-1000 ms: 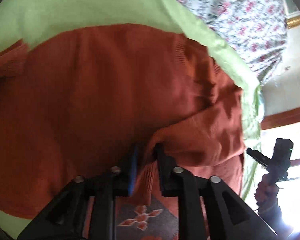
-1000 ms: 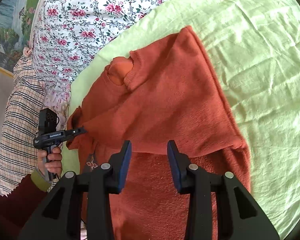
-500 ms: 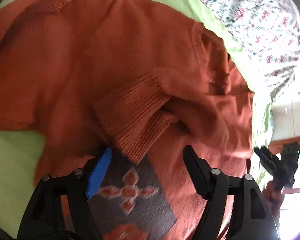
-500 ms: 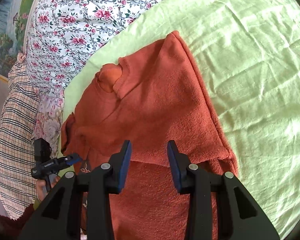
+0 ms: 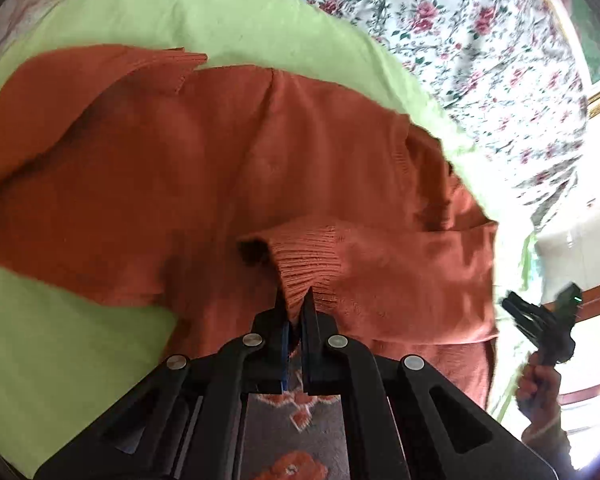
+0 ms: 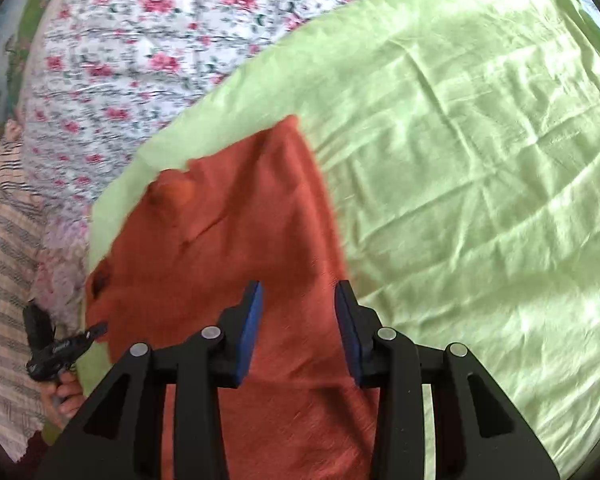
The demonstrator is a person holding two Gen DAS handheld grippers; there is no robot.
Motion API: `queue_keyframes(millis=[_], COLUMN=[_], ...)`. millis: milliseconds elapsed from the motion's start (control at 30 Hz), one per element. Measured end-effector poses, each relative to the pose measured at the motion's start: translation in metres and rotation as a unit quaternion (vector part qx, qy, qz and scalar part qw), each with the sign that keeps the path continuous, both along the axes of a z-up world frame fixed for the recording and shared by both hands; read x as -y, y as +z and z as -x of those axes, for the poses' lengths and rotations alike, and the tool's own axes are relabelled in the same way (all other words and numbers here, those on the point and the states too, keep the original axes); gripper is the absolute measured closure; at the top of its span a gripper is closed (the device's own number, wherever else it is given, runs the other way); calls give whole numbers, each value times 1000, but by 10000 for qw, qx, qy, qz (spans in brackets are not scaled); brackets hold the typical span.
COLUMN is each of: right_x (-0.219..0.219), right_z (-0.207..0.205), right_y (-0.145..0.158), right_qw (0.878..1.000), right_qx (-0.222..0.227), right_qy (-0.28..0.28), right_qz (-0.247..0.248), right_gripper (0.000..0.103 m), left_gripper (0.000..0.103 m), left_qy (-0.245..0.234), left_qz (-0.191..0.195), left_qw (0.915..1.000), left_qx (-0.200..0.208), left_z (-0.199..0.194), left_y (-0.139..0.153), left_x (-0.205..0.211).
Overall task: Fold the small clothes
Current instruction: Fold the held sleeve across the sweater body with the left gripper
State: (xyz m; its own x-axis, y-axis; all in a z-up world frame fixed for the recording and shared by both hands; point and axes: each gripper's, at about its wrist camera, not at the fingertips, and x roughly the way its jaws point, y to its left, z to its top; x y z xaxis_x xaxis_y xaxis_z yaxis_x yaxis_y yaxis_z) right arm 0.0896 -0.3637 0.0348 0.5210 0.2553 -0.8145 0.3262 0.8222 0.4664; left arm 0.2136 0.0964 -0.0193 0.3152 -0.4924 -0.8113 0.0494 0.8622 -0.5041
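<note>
An orange knit sweater (image 5: 228, 168) lies spread on a light green sheet (image 5: 60, 340) that covers the bed, with a floral bedspread (image 5: 460, 32) beyond the sheet's far edge. In the left wrist view the sweater runs from the sheet's left side almost to its right edge, one sleeve (image 5: 100, 80) lying out toward the far left, its ribbed end near the sheet's far edge. The left tool (image 5: 295, 308) points forward and down over the near middle of the garment. Its jaws are pressed nearly together and pinch the ribbed cuff (image 5: 308, 264) of the other sleeve, which is drawn across the sweater's body. Just under the tool a grey patterned panel (image 5: 296, 420) of the knit shows. At the right edge of this view a hand (image 5: 540, 380) grips the handle of the right tool, raised beside the bed's edge.

In the right wrist view, somewhat blurred, the sweater (image 6: 236, 248) lies on the left part of the green sheet (image 6: 480, 160), its neckline (image 6: 172, 196) toward the floral bedspread (image 6: 148, 52). The right tool (image 6: 298, 320) hangs above the sweater's right edge, jaws wide apart and holding nothing. At far left the left tool (image 6: 96, 329) touches the sweater's left edge, held in a hand (image 6: 66, 392) beside a striped cloth (image 6: 8, 280).
</note>
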Motion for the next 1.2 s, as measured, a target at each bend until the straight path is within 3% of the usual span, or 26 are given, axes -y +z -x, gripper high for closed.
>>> queue_keyframes(millis=[67,133,267,300,333,367,433,533,600,700,800,833,933,967,1000,1033,1067,1133,1200], right_x=[1,1,-2,-3,-5,-7,-3,11,21,38,40,37,32,30,25,17,9,-10,-26], right_z=[-10,-22,-44,-50,-54,-57,-52,-38,-35,-32,-33,-32,-26,-22,-19,-15,-13,-12,-16], right_y=[-4,-8,-23,-29,-31,-28,-9,10,-3,-34,-37,-35,-19,-13,-6,1,5,3,-12], right_qw=[10000,9998,9989,9983,9978,9973,9983,9979,9985,9994,9990,9989,9978,9974,9977,9982,9986,9993,9981], right_qx=[-43,-60,-219,-308,-347,-343,-49,238,74,-175,-146,-160,-270,-257,-159,-44,30,32,-249], right_qy=[2,44,201,272,347,419,358,110,20,-263,-420,-432,-510,-537,-514,-425,-302,127,464], right_qz=[77,205,374,416,450,486,467,591,545,134,-46,-10,337,412,421,422,424,343,329], right_gripper=[59,48,45,47,80,91,92,92,92,92,91,90,87,87,87,87,87,87,87], left_gripper=[101,101,101,101,101,101,101,101,101,101,100,98,68,63,64,74,94,93,94], left_qy=[-41,-66,-29,-22,-39,-77,-287,-614,-785,-848,-901,-924,-895,-849,-797,-768,-755,-721,-661], left_qz=[94,-78,-171,-162,-105,-39,210,166,-30,-364,-330,-214,-17,-20,-95,-228,-399,-688,-900], left_qw=[9999,9999,9997,9997,9998,9999,9992,9977,9969,9941,9938,9939,9938,9942,9949,9953,9951,9940,9931], left_qx=[55,-16,-195,-207,-148,-59,187,245,65,-571,-568,-567,-658,-654,-616,-552,-492,-451,-352], left_z=[6,7,7,6,6,6,6,-1,-8,-21,-24,-25,-30,-31,-33,-33,-33,-32,-30], left_y=[4,-1,-14,-14,-9,-3,13,16,3,-30,-29,-27,-26,-27,-28,-32,-33,-35,-35], left_x=[1,2,5,6,8,11,21,37,42,37,32,32,40,41,44,51,54,56,61])
